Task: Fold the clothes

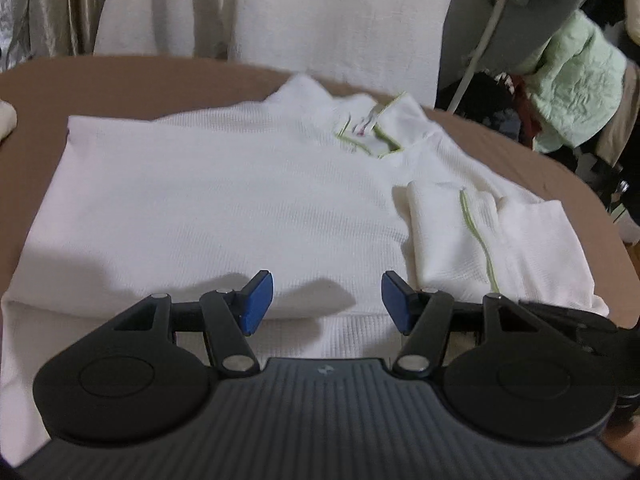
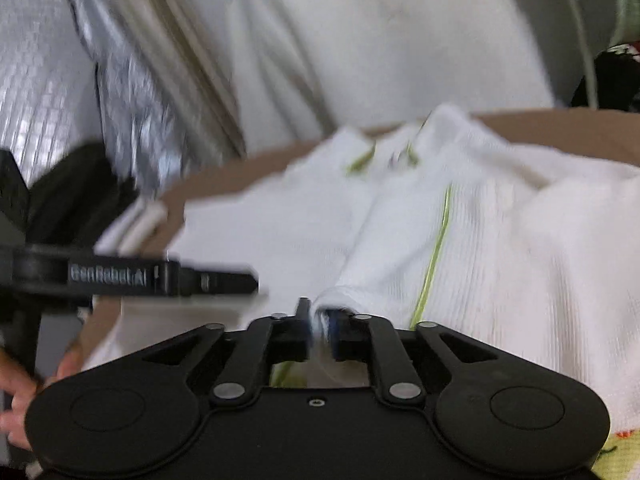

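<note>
**Sleeve fold on the white top**

The white waffle-knit top with lime-green piping (image 1: pixel 224 200) lies flat on the brown table (image 1: pixel 120 80). The right gripper (image 2: pixel 320 330) pinches its sleeve cuff (image 2: pixel 326 300); the left gripper (image 1: pixel 327 300) hovers wide open, empty. Carry the cuff low and level, so the sleeve lands smooth.

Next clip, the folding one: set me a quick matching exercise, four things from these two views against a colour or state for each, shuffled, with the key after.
Things
1. left gripper
2. right gripper
3. table
4. sleeve

Colour or state
A. brown, bare at the far edge
B. shut on a bunch of white cloth
C. folded in over the shirt, with a green stripe along it
D. open, hovering over the near hem, holding nothing

Pairs: 1-D, 2-B, 3-A, 4-C
</note>
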The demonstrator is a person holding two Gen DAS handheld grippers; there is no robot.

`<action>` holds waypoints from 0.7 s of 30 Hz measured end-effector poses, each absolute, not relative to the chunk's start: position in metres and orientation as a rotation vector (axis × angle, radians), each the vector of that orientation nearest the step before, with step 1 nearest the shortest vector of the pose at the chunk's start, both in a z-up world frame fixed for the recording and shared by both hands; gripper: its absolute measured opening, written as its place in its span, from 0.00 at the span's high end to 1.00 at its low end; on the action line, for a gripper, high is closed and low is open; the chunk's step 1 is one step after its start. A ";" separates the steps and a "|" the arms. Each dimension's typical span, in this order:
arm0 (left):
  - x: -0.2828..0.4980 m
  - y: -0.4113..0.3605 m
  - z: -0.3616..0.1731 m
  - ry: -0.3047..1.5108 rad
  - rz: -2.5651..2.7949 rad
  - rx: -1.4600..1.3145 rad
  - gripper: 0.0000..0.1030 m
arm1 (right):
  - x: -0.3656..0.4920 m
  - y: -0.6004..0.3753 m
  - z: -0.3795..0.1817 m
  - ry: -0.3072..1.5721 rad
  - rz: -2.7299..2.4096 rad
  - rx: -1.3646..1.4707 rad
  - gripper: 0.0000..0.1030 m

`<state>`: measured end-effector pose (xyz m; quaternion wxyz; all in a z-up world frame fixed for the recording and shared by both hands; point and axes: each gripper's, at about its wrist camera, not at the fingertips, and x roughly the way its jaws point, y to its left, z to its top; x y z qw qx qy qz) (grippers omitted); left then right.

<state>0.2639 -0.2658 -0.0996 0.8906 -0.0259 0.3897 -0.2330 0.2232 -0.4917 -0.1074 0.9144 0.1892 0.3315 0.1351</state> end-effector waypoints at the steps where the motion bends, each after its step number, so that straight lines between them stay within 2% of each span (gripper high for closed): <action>1: 0.258 -0.269 -0.100 0.785 -0.487 -0.049 0.42 | 0.221 -0.496 -0.106 0.721 0.316 0.396 0.58; 2: 0.252 -0.274 -0.098 0.763 -0.495 -0.038 0.42 | 0.215 -0.501 -0.104 0.746 0.327 0.395 0.51; 5: 0.232 -0.297 -0.093 0.694 -0.550 0.032 0.42 | 0.179 -0.526 -0.091 0.753 0.222 0.353 0.50; 7: 0.219 -0.314 -0.093 0.654 -0.611 0.097 0.34 | 0.154 -0.542 -0.082 0.756 0.152 0.324 0.47; 11: 0.197 -0.351 -0.100 0.624 -0.687 0.247 0.32 | 0.106 -0.575 -0.064 0.761 0.012 0.265 0.38; 15: 0.191 -0.383 -0.115 0.563 -0.649 0.445 0.28 | 0.076 -0.598 -0.058 0.761 -0.087 0.231 0.38; 17: 0.196 -0.388 -0.117 0.579 -0.605 0.450 0.29 | 0.077 -0.601 -0.065 0.759 -0.095 0.238 0.38; 18: 0.199 -0.389 -0.117 0.592 -0.582 0.442 0.33 | 0.078 -0.602 -0.068 0.757 -0.100 0.242 0.38; 19: 0.203 -0.387 -0.114 0.619 -0.578 0.383 0.49 | 0.079 -0.603 -0.072 0.756 -0.104 0.245 0.38; 20: 0.208 -0.382 -0.109 0.655 -0.584 0.302 0.59 | 0.080 -0.604 -0.075 0.755 -0.109 0.249 0.38; 21: 0.213 -0.378 -0.105 0.683 -0.578 0.238 0.81 | 0.081 -0.606 -0.079 0.754 -0.113 0.253 0.38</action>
